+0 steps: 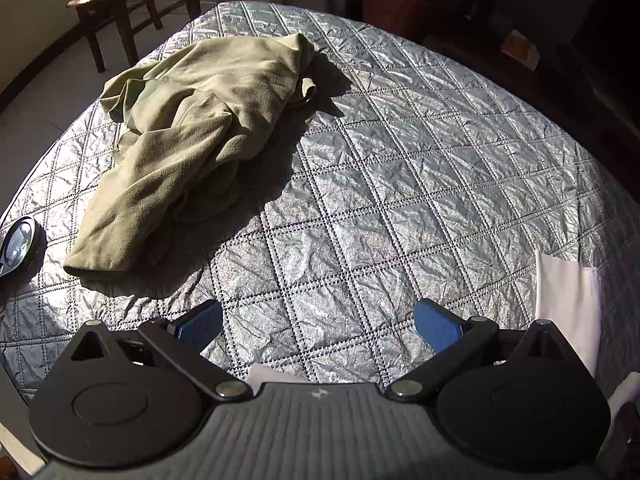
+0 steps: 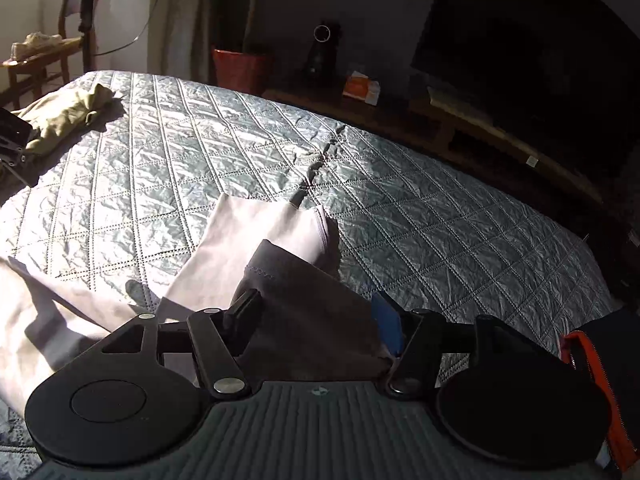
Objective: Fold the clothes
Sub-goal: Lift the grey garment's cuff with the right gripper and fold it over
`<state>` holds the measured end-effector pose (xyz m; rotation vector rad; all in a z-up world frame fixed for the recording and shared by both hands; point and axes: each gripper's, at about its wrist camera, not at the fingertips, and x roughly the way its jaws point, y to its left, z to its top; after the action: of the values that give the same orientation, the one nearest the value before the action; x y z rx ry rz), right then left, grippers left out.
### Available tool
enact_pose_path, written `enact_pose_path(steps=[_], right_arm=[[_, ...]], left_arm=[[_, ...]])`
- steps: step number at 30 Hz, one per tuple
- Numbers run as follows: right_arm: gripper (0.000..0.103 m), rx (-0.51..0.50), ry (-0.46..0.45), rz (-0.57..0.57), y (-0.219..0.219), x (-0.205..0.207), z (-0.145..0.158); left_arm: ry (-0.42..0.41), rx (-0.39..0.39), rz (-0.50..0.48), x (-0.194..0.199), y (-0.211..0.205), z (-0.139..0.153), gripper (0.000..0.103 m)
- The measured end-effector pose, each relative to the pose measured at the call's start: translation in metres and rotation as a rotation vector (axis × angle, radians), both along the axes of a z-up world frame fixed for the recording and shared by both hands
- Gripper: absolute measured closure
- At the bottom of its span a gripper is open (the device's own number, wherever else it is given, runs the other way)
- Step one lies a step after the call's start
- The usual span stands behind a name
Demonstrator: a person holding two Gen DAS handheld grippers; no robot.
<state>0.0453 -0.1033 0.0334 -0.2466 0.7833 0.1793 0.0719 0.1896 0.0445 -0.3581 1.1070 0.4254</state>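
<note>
A crumpled olive-green garment [image 1: 192, 140] lies on the grey quilted bed [image 1: 380, 184] at the left, ahead of my left gripper [image 1: 318, 324], which is open and empty above the quilt. The olive garment also shows in the right wrist view [image 2: 64, 116] at the far left. A pale lilac garment [image 2: 256, 240] lies on the bed in the right wrist view; a fold of it drapes between the fingers of my right gripper [image 2: 316, 320], whose jaws stand apart around the cloth. A corner of the pale garment shows in the left wrist view [image 1: 568, 304] at the right.
A wooden stool [image 1: 128, 4] with cloth on it stands beyond the bed's far left corner. A round black object [image 1: 20, 246] lies at the bed's left edge. A red bin [image 2: 240, 68] and dark furniture stand behind the bed. An orange-trimmed dark item [image 2: 596, 380] lies at the right.
</note>
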Motion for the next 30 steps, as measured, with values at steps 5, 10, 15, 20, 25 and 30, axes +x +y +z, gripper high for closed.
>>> enact_pose_path(steps=[5,10,15,20,25,30], right_arm=[[0.036,-0.025,-0.182,0.139,-0.001,-0.016,0.038],[0.039,-0.256,-0.035,0.513,0.006,0.02,0.05],[0.057,-0.183,0.21,0.796,0.0,0.058,0.04],[0.057,-0.184,0.329,0.932,0.013,0.074,0.022],[0.059,-0.229,0.403,0.962,0.02,0.087,0.006],[0.101,-0.174,0.344,0.925,0.006,0.082,0.024]], left_arm=[[0.001,-0.004,-0.004,0.0,0.0,-0.001,0.001],[0.004,-0.006,-0.009,0.001,-0.002,-0.002,0.001],[0.007,-0.009,-0.014,0.002,-0.004,-0.003,0.001],[0.012,-0.013,-0.02,0.003,-0.007,-0.005,0.001],[0.014,-0.011,-0.026,0.003,-0.01,-0.007,0.001],[0.019,-0.01,-0.029,0.003,-0.011,-0.008,0.001]])
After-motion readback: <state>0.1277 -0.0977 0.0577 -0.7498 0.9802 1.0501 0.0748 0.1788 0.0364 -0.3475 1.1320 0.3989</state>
